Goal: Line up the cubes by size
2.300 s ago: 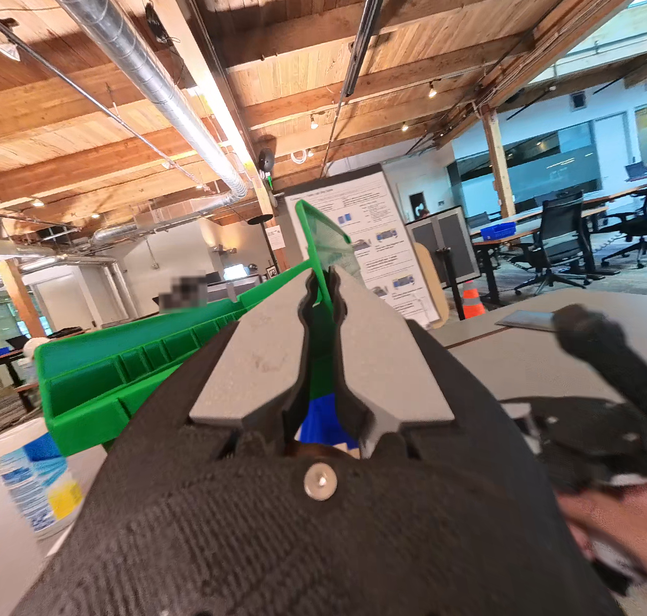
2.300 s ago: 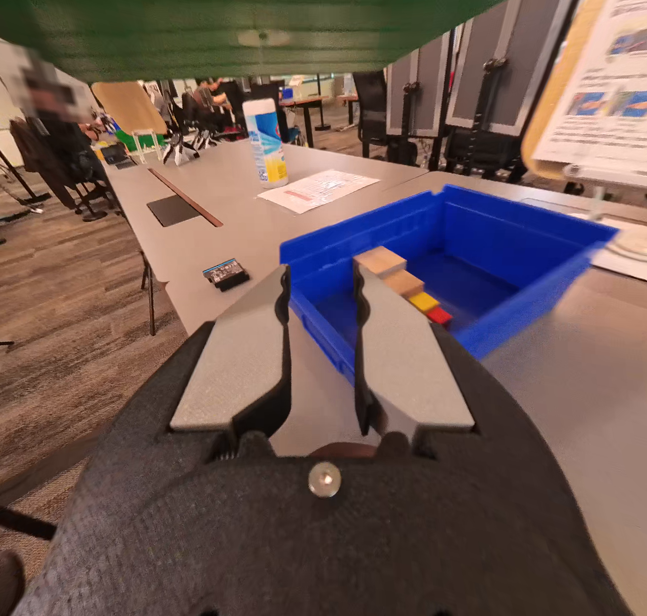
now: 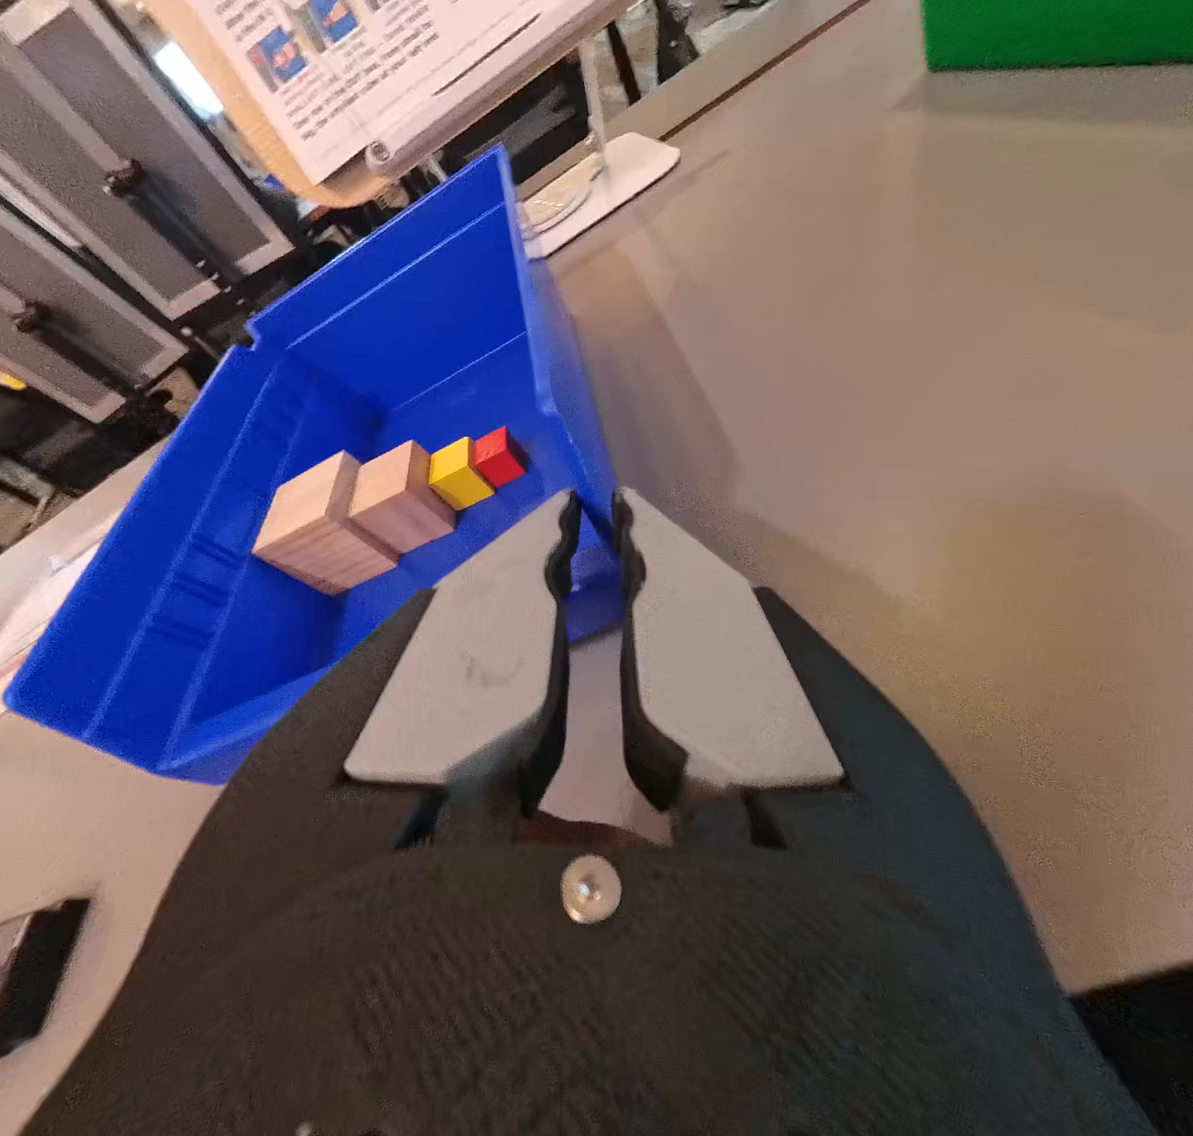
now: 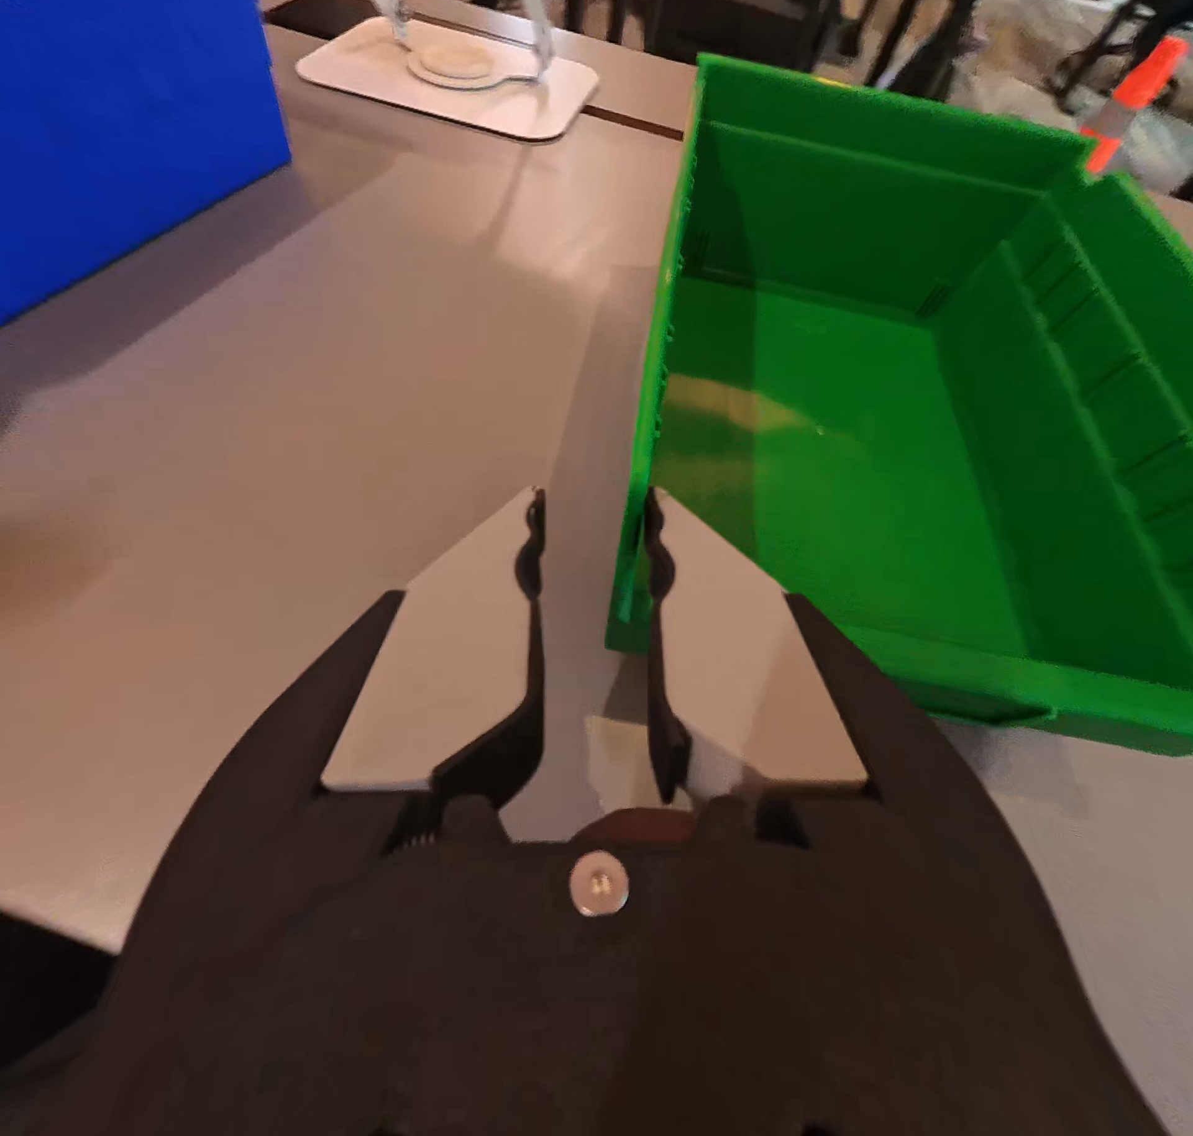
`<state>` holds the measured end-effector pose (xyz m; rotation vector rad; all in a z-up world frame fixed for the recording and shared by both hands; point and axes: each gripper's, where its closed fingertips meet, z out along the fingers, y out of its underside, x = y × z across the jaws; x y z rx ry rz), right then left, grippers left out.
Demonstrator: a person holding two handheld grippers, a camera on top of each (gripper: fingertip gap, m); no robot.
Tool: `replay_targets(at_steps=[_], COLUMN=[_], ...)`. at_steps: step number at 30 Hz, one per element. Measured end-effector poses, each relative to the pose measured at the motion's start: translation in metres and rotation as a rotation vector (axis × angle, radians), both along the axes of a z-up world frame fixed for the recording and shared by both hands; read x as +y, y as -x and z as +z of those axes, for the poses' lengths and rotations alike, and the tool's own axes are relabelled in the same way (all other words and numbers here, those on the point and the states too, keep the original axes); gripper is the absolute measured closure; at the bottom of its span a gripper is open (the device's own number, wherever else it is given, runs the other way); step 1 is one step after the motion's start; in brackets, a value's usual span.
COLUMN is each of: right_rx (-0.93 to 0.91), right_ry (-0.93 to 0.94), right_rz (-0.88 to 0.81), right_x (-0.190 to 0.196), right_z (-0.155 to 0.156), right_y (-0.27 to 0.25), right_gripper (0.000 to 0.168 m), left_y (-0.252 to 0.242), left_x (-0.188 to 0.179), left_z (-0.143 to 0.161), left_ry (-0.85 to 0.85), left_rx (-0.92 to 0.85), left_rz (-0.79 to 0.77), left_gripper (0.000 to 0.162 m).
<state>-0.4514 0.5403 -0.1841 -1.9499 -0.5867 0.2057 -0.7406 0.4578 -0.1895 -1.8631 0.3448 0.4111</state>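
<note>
Cubes: four in a touching row inside the blue bin.
Order: large wooden cube, smaller wooden cube, yellow cube, red cube.
Pose: all flat on the bin's floor.

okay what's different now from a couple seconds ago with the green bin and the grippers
The left gripper has let go of the green bin, which was lifted and tilted earlier and now sits upright on the table. Both grippers are open and empty; the right gripper now faces the bin. The four cubes remain lined up in the blue bin.
</note>
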Motion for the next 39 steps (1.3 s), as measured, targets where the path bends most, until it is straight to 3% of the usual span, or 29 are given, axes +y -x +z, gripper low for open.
replay_targets(at_steps=[2,3,6,10,16,20,26,30,33,36,39], right_rx=[-0.007,-0.022,-0.005,-0.116,-0.115,-0.106,-0.087,-0.067,-0.005,0.059,0.107], right_ry=[-0.047,-0.081,-0.102,-0.091,-0.08,-0.057,0.014,-0.032,-0.09,-0.163,-0.156], right_rz=[-0.104,-0.12,-0.171,-0.178,-0.214,-0.202,-0.144,-0.088,-0.007,0.034,0.1], right_x=[0.009,0.011,0.011,0.012,0.013,0.011,0.004,-0.004,-0.018,-0.03,-0.041], right_z=[-0.001,-0.001,-0.001,-0.001,-0.002,-0.004,-0.022,-0.004,0.028,0.058,0.067], right_y=[-0.005,-0.005,-0.004,-0.004,0.008,0.02,0.018,0.022,0.026,0.023,0.031], right_gripper=[0.165,0.168,0.168,0.168,0.167,0.167,0.162,0.148,0.134,0.12,0.109], left_y=[0.02,0.031,0.066,0.107,0.073,0.038,0.061,0.077,0.06,0.037,-0.004], left_x=[-0.001,-0.005,-0.018,-0.04,-0.04,-0.016,-0.013,-0.021,-0.038,-0.06,-0.088], left_z=[0.003,0.004,0.004,0.001,0.002,0.002,0.0,0.003,0.015,0.035,0.032], left_ry=[-0.019,-0.028,-0.054,-0.096,-0.126,-0.054,-0.018,-0.031,-0.046,-0.095,-0.056], left_rx=[-0.042,-0.081,-0.196,-0.258,-0.355,-0.165,-0.204,-0.287,-0.341,-0.425,-0.472], left_rz=[0.076,0.107,0.178,0.291,0.245,0.164,0.169,0.176,0.042,-0.119,-0.273], left_gripper=[0.157,0.158,0.159,0.157,0.162,0.157,0.158,0.159,0.143,0.145,0.143])
